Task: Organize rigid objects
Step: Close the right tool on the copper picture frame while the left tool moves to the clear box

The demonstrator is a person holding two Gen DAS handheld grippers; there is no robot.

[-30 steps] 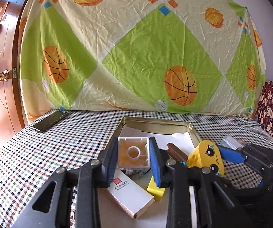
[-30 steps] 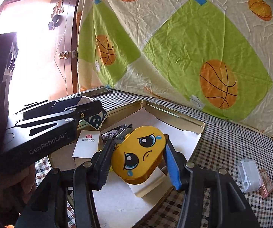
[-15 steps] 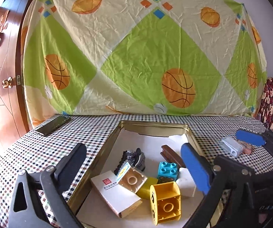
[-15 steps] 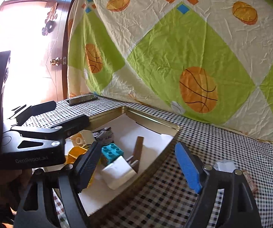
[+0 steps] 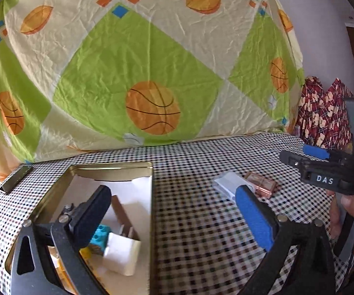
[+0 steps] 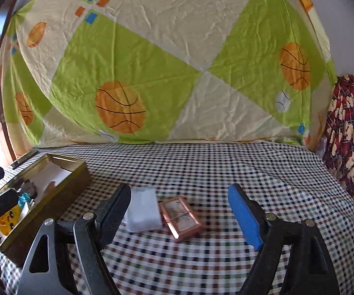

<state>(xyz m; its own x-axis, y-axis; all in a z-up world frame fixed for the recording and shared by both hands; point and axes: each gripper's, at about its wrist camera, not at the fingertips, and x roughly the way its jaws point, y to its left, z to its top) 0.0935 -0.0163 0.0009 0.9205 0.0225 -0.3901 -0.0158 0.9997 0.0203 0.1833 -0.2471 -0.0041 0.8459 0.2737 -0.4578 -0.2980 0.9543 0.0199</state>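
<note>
Tin [image 6: 61,191]: holds your blocks, on the checked desk [image 6: 201,172], left.
White case [image 6: 143,209]: touching the copper-rimmed case [image 6: 180,217], outside the tin.
Right gripper [image 6: 179,211]: jaws wide, empty, framing both cases.
Left gripper [image 5: 174,216]: jaws wide, empty, straddling the tin's right wall.

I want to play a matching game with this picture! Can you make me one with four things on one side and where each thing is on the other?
Things:
1. teal block
2. copper case
3. white box
4. dark flat phone

Places:
A. on the checked cloth, touching the white box's right side
B. inside the gold tin
C. on the cloth beyond the tin's far left corner
D. on the cloth, between the tin and the copper case

Pairs: 1-B, 2-A, 3-D, 4-C
</note>
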